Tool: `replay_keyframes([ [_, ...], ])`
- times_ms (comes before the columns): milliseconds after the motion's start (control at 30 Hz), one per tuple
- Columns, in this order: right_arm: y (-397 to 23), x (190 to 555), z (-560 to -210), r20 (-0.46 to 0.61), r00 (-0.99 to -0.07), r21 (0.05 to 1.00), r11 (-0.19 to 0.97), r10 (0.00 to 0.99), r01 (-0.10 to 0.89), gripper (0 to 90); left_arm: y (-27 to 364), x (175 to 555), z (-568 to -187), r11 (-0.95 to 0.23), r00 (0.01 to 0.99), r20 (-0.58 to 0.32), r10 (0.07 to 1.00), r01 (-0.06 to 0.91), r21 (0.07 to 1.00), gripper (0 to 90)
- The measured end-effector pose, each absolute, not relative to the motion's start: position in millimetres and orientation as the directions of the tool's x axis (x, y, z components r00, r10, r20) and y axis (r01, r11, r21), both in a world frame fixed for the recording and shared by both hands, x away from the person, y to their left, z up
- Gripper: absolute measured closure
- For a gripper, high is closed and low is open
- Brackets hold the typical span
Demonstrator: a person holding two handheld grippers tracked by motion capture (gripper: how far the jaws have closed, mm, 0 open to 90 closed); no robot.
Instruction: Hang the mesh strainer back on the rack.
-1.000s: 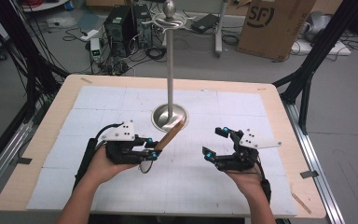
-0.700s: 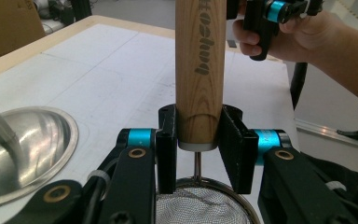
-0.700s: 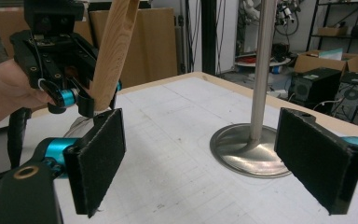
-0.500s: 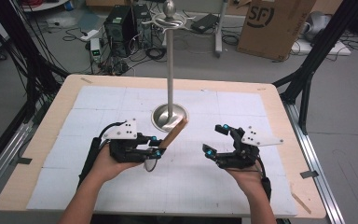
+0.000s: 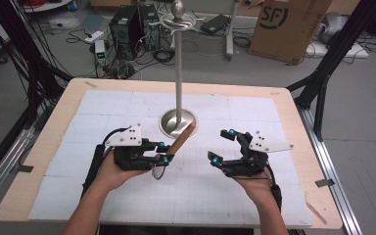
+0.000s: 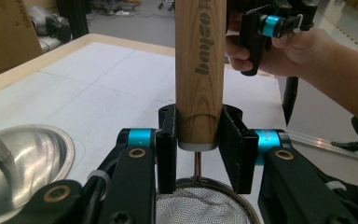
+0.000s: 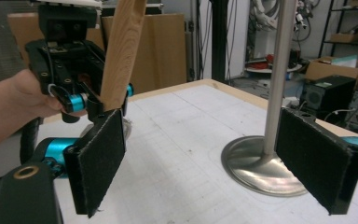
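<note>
My left gripper (image 5: 166,152) is shut on the wooden handle (image 5: 182,138) of a mesh strainer. The handle (image 6: 200,70) is clamped between both jaws and points up and away toward the metal stand's round base (image 5: 169,122). Below the jaws, close to the camera, sits the strainer's wire mesh bowl (image 6: 196,205). The stand's pole (image 5: 178,73) rises from the table's middle. My right gripper (image 5: 223,146) hovers right of the stand, open, with nothing between its pads (image 7: 100,158). Across from it are the left gripper (image 7: 74,70) and the handle (image 7: 121,51).
The white gridded mat (image 5: 254,196) covers a wooden table (image 5: 293,105). Beyond the far edge are a cardboard box (image 5: 289,24), a computer tower (image 5: 127,24) and floor cables. Black frame legs (image 5: 323,83) stand at the table's right and left.
</note>
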State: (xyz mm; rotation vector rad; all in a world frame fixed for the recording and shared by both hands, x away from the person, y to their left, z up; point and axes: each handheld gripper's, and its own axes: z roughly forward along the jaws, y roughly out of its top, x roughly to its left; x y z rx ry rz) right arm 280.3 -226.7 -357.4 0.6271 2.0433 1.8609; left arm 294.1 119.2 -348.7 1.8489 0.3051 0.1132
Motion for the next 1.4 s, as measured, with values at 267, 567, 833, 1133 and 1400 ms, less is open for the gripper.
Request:
replay_keyframes([
  [267,-217.3,281.7,-354.4,0.064,-0.88,0.993,0.056,0.47,0.102,15.4,118.2,293.8,-349.1,-0.266,0.964,-0.071,0.256,0.141,0.954,69.2],
  [567,-207.1,283.6,-346.3,0.077,-0.913,0.995,0.031,0.401,0.098,19.2,108.3,291.7,-351.0,-0.255,0.967,-0.071,0.243,0.134,0.958,69.2],
  [833,-202.2,286.0,-344.2,0.083,-0.931,0.995,0.026,0.356,0.099,26.1,101.2,292.8,-352.0,-0.261,0.971,-0.066,0.23,0.127,0.957,69.2],
  [1133,-199.2,291.5,-345.0,0.13,-0.942,0.99,0.017,0.309,0.142,36.0,94.9,292.2,-352.9,-0.259,0.973,-0.068,0.22,0.126,0.958,69.2],
  [1400,-193.0,291.9,-342.6,0.154,-0.956,0.986,0.019,0.25,0.164,43.9,90.6,289.6,-352.2,-0.248,0.978,-0.063,0.201,0.112,0.962,69.2],
])
